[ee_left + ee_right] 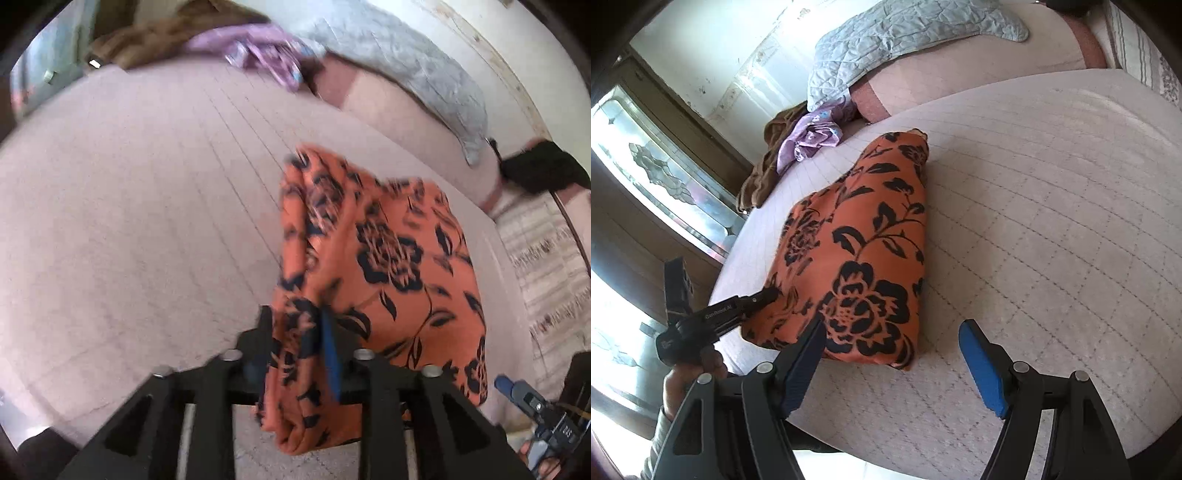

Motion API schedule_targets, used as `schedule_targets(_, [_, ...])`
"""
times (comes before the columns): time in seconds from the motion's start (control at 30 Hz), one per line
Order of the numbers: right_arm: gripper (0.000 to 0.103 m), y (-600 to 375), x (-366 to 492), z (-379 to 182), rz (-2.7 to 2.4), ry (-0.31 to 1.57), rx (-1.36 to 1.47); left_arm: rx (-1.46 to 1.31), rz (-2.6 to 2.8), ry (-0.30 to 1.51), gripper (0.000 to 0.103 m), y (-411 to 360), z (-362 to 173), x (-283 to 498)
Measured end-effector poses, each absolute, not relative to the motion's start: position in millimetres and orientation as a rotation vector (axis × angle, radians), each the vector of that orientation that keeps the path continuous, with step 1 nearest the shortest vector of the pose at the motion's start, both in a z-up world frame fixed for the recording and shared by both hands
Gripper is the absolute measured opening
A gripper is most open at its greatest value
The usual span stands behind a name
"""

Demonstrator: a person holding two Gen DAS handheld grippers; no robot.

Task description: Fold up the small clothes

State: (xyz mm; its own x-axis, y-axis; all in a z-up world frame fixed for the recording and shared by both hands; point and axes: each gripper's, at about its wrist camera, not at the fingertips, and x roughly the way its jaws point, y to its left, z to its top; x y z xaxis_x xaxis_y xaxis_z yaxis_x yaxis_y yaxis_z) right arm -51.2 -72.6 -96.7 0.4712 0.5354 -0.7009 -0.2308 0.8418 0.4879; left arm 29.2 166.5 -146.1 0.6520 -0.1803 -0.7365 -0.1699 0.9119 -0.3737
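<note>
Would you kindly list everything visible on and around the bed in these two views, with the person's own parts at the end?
orange floral garment: one, orange with black flowers, folded, lying on the bed's near side.
purple cloth: one, lilac with a pattern, crumpled at the bed's far edge.
brown cloth: one, brown, bunched beside the purple cloth.
grey quilt: one, pale grey-blue, quilted, at the far end of the bed.
bed cover: one, pale pink, quilted, under the garment.
left gripper: one, black with blue pads, the garment's edge between its fingers.
right gripper: one, black with blue pads, open at the garment's near corner.
hand: one, holding the left gripper's handle.
</note>
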Motion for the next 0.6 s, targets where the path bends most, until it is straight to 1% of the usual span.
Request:
schedule_targets(0.07, [0.078, -75, -49, -95, 0.496, 0.972, 0.376, -0.43, -0.007, 0.805, 0.042, 169, -119, 19])
schedule_targets(0.13, [0.078, -77, -44, -97, 0.504, 0.986, 0.408, -0.393, -0.046, 0.745, 0.043, 158, -99, 15])
schedule_targets(0.2, [0.078, -83, -32, -100, 0.517, 1.014, 0.475, -0.346, -0.105, 0.723, 0.047, 144, -91, 19])
schedule_targets(0.27, [0.078, -86, -16, -104, 0.541, 1.033, 0.553, -0.286, -0.126, 0.742, 0.049, 126, -98, 30])
schedule_targets(0.37, [0.078, -85, 13, -119, 0.59, 1.088, 0.689, -0.22, -0.109, 0.886, 0.049, 109, -139, 57])
schedule_targets(0.4, [0.078, -82, 23, -129, 0.614, 1.127, 0.744, -0.203, -0.097, 0.897, 0.049, 105, -154, 63])
schedule_targets(0.47, [0.079, -72, 37, -150, 0.612, 1.199, 0.794, -0.164, -0.083, 0.867, 0.049, 99, -151, 61])
schedule_targets(0.53, [0.065, -57, 42, -159, 0.625, 1.25, 0.768, -0.166, -0.076, 0.886, 0.049, 97, -147, 61])
schedule_targets(0.57, [0.053, -49, 41, -154, 0.622, 1.238, 0.701, -0.178, -0.085, 0.895, 0.049, 99, -146, 63])
schedule_targets(0.6, [0.045, -41, 36, -142, 0.609, 1.207, 0.6, -0.188, -0.092, 0.901, 0.049, 102, -144, 63])
